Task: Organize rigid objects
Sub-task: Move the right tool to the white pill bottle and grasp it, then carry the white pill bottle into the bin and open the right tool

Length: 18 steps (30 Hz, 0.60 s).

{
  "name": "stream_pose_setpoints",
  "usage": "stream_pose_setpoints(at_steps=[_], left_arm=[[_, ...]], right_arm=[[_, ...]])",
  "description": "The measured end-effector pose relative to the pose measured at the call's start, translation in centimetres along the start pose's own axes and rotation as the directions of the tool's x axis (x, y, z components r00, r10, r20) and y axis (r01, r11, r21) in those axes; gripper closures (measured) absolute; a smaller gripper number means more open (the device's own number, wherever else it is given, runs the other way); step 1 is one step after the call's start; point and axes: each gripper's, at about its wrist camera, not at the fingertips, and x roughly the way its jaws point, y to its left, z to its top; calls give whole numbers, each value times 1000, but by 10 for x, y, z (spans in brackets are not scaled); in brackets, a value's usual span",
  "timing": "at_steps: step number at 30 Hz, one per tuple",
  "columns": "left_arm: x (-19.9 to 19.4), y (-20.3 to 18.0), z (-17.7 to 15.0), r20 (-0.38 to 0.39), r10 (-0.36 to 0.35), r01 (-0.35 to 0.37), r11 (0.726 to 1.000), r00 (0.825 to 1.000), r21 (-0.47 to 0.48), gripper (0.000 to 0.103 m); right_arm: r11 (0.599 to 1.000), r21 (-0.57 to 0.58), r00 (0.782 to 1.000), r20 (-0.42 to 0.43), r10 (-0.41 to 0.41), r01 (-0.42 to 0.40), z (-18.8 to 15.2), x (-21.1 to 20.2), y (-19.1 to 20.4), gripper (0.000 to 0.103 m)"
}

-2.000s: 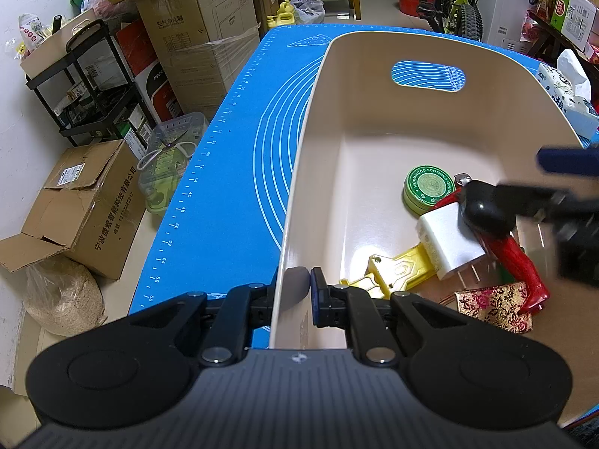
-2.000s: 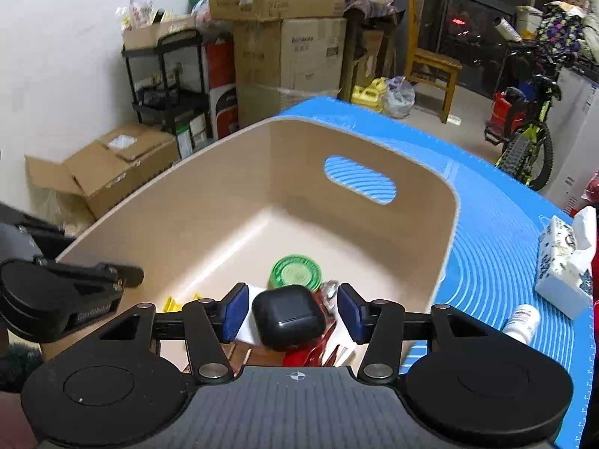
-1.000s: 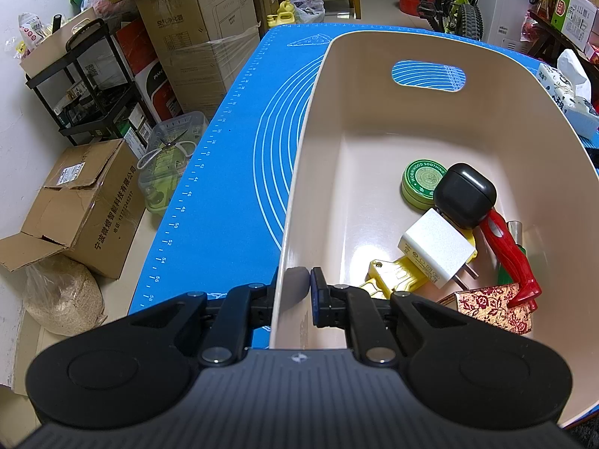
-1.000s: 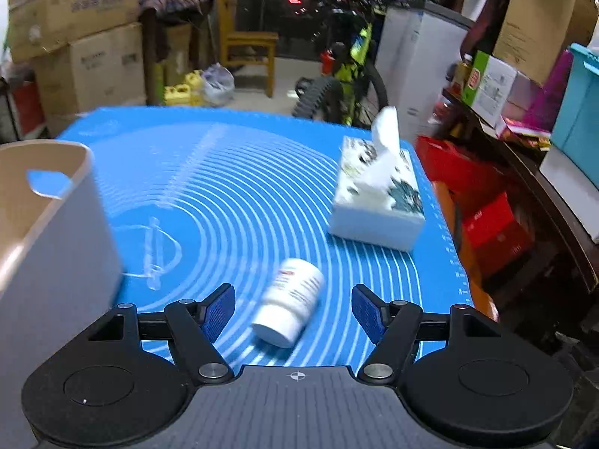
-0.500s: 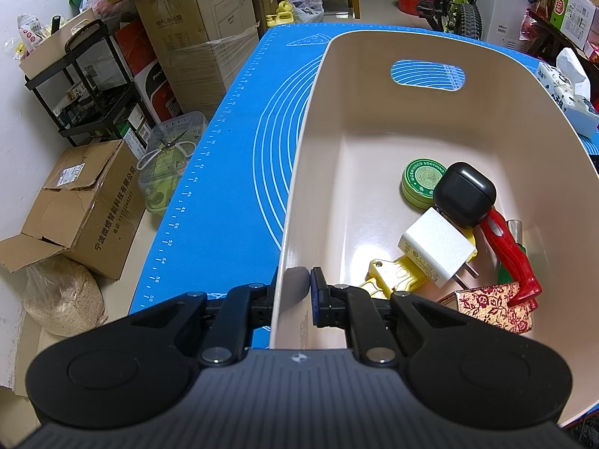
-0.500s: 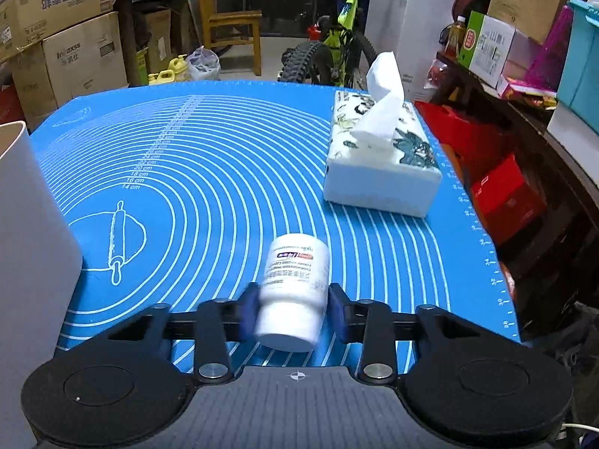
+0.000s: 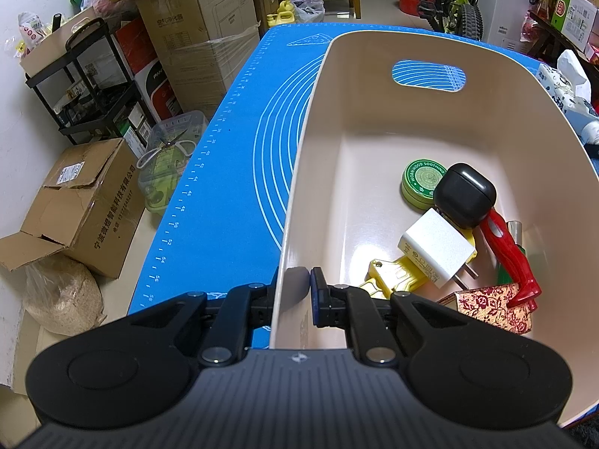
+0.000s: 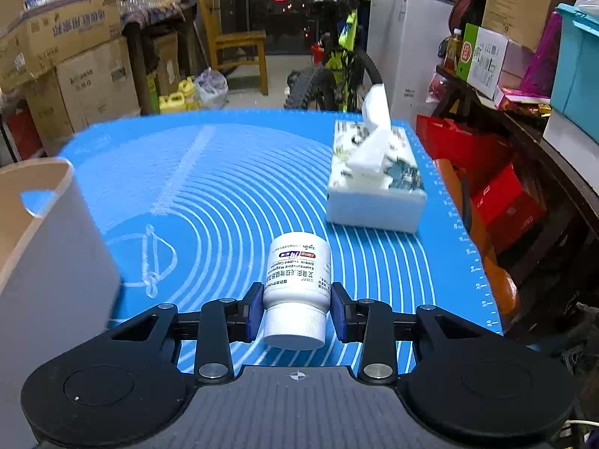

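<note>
The left gripper [image 7: 297,295] is clamped on the near wall of the beige bin [image 7: 430,52], which holds 1 black case [image 7: 464,194] ahead to its right. The right gripper [image 8: 295,308], jaws just closed, pinches the white pill bottle [image 8: 295,284] above the blue mat [image 8: 224,187]; a tissue box [image 8: 374,183] lies ahead to its right.

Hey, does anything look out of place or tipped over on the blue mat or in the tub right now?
Nothing looks spilled or broken. The white pill bottle is tipped, cap toward the camera, but only because the right tongs grip it. In the tub the items lie in a loose pile, the black case on top.
</note>
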Motion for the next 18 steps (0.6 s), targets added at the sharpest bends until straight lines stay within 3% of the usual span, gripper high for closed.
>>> stream_pose_setpoints(at_steps=[8,13,18], left_arm=[[0,0,0,0,-1,1,1000,1000,0,88],[0,0,0,0,-1,1,1000,1000,1,88],[0,0,0,0,0,0,1000,1000,1,88]], right_arm=[[996,52,990,122,64,-71,15,-53,11,59],[992,10,972,198,124,-128,22,-83,38,59],[976,-55,952,217,216,-209,24,-103,72,59]])
